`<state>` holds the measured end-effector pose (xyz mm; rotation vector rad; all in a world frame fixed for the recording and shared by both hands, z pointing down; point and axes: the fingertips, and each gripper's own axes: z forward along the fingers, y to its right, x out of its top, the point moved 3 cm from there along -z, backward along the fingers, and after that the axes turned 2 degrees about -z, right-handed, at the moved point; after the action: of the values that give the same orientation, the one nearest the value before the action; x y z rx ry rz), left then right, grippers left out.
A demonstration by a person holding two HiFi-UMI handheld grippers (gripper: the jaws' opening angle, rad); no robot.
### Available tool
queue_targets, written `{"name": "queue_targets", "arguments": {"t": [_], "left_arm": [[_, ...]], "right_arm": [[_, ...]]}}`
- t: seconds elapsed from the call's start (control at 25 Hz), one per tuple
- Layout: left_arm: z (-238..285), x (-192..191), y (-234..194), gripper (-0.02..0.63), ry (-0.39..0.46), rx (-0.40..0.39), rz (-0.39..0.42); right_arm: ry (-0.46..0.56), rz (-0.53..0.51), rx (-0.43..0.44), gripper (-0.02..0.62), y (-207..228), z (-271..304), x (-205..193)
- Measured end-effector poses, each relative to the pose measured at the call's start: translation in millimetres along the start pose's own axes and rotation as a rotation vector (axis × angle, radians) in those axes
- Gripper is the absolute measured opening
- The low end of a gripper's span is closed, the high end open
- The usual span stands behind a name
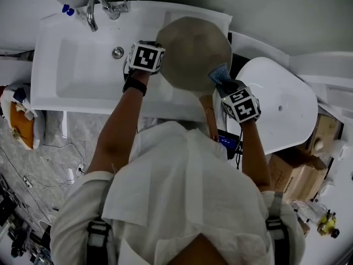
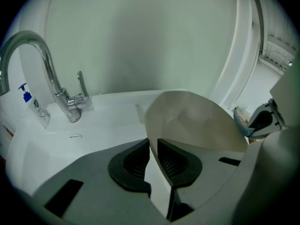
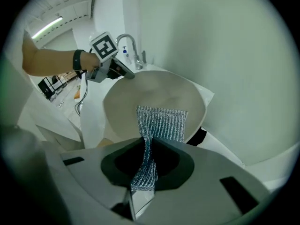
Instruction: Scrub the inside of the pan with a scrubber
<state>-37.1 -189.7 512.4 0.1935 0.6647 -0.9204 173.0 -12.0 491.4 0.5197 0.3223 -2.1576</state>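
A round pan (image 1: 193,51) with a pale beige inside is tilted over the right end of the white sink (image 1: 77,70), its wooden handle (image 1: 209,116) pointing toward me. My left gripper (image 1: 159,55) is shut on the pan's left rim; in the left gripper view the thin pan wall (image 2: 187,121) runs between the pads of the left gripper (image 2: 153,149). My right gripper (image 1: 224,83) is shut on a blue-silver mesh scrubber (image 1: 219,73) at the pan's right rim. In the right gripper view the scrubber (image 3: 161,123) hangs from the right gripper (image 3: 147,159) over the pan's inside (image 3: 140,100).
A chrome faucet (image 1: 94,12) and a blue-capped bottle (image 1: 67,9) stand at the sink's far left, and a drain (image 1: 118,52) shows in the basin. A white oval lid (image 1: 281,104) lies to the right, with a cardboard box (image 1: 298,170) below it.
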Motion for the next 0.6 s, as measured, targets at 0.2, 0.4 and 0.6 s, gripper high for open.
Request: {"name": "queue_targets", "arguments": {"t": [0.2, 0.4, 0.6], "left_arm": [[-1, -1, 2, 0.061, -0.004, 0.004, -0.016], [-1, -3, 2, 0.061, -0.013, 0.016, -0.025], [0, -2, 0, 0.060, -0.021, 0.028, -0.034]], "right_arm": [[-0.081, -0.101, 0.110, 0.046, -49, 0, 6], [-0.115, -0.241, 0.246, 0.046, -95, 5, 20], [-0.074, -0.361, 0.279, 0.046, -116, 26, 60]]}}
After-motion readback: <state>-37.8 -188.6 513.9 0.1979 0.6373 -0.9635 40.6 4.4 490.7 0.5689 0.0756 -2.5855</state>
